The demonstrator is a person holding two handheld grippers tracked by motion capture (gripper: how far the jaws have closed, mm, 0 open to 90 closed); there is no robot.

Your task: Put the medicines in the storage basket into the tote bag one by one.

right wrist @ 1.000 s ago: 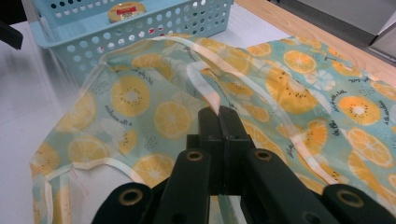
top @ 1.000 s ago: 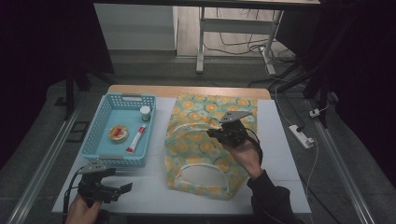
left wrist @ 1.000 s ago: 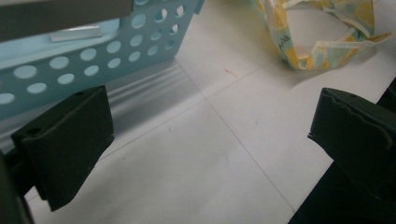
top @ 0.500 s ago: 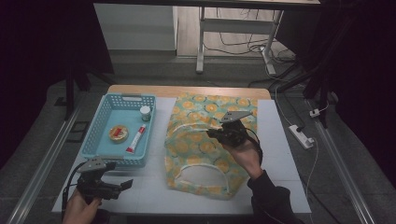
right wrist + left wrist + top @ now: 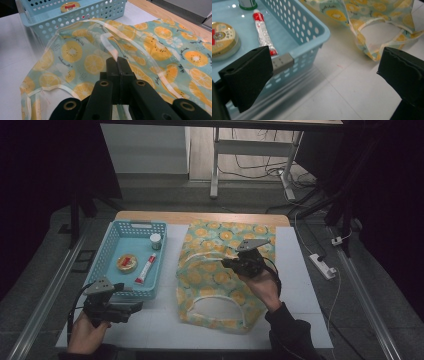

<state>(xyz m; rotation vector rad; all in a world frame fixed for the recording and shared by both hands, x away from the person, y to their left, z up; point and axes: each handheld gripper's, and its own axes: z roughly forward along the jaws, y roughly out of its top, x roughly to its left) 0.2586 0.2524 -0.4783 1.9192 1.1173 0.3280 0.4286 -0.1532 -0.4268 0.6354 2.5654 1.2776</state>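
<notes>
Right gripper (image 5: 117, 61): jaws pinched on bag strap (image 5: 110, 46) — bag (image 5: 220, 275) mid-table.
Left gripper (image 5: 324, 72): jaws spread, nothing between — at basket (image 5: 312, 37) corner.

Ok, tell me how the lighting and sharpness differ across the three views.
High view: table lit, surroundings nearly black, image soft. Left gripper view: bright, basket and tube sharp, open jaws blurred close up, small glare spots on the basket floor. Right gripper view: bag sharp, shut jaws near the lens softer.
</notes>
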